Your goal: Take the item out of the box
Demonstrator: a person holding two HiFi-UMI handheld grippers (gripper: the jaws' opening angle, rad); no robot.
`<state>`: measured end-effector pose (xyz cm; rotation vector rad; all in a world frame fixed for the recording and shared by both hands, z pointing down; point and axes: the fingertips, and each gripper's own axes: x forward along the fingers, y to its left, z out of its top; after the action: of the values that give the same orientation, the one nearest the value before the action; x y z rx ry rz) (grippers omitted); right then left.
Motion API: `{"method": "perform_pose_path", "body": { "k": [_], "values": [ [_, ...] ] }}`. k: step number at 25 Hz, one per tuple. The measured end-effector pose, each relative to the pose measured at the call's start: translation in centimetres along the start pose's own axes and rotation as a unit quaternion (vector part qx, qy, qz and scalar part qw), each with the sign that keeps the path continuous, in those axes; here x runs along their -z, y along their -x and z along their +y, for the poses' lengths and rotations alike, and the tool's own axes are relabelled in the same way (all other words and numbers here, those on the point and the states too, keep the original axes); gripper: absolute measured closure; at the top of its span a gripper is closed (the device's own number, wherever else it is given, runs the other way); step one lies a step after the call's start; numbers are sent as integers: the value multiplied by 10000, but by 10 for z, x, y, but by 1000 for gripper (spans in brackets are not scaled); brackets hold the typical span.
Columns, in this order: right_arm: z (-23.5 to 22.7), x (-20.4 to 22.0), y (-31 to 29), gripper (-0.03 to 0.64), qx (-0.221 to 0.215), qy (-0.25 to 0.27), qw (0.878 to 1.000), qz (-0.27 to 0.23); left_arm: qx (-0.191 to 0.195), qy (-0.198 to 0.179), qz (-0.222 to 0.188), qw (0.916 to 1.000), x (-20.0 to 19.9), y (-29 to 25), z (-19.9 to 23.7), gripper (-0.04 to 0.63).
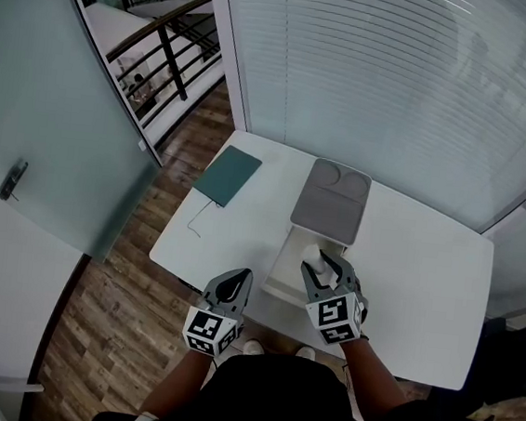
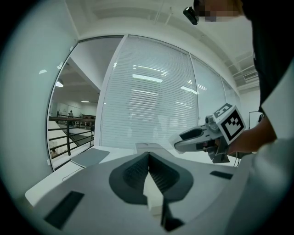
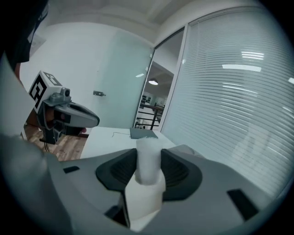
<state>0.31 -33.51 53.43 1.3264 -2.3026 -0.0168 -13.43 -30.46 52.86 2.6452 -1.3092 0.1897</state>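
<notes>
A white open box (image 1: 278, 274) stands at the middle of the white table (image 1: 422, 296), its grey lid (image 1: 331, 201) folded back on the far side. My right gripper (image 1: 322, 266) hovers over the box, shut on a white cylindrical item (image 1: 313, 254). In the right gripper view the item (image 3: 148, 156) stands upright between the dark pads (image 3: 177, 170), which press on both its sides. My left gripper (image 1: 236, 284) hangs at the table's near edge, left of the box, with its jaws shut and nothing in them. In the left gripper view its pads (image 2: 138, 172) meet.
A teal flat pad (image 1: 228, 175) lies at the table's far left corner, with a thin cable (image 1: 196, 222) trailing from it. Slatted blinds (image 1: 397, 88) run behind the table. A glass door and wooden floor (image 1: 136, 266) lie to the left.
</notes>
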Motion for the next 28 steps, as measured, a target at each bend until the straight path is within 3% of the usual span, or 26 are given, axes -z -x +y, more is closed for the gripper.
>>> {"method": "perform_pose_path", "body": {
  "k": [7,11,18,28],
  "values": [
    [-13,-20,32,446,252,-542,9954,-756,36,-103,-109,9999,-13,-3,-12,584],
    [-17,-27,49,446,151,-922,9899,-1066,28,-122,-147,9998,-17,-5,-17,583],
    [-22,-50,79,446,-16,-1888,9653,-1802,-121,-87,-269,9995,-26,-7,-13,583],
    [-27,-62,89,448,-30,-1640,9640,-2092,-417,-83,-398,9983,-36,-4,5,583]
  ]
}}
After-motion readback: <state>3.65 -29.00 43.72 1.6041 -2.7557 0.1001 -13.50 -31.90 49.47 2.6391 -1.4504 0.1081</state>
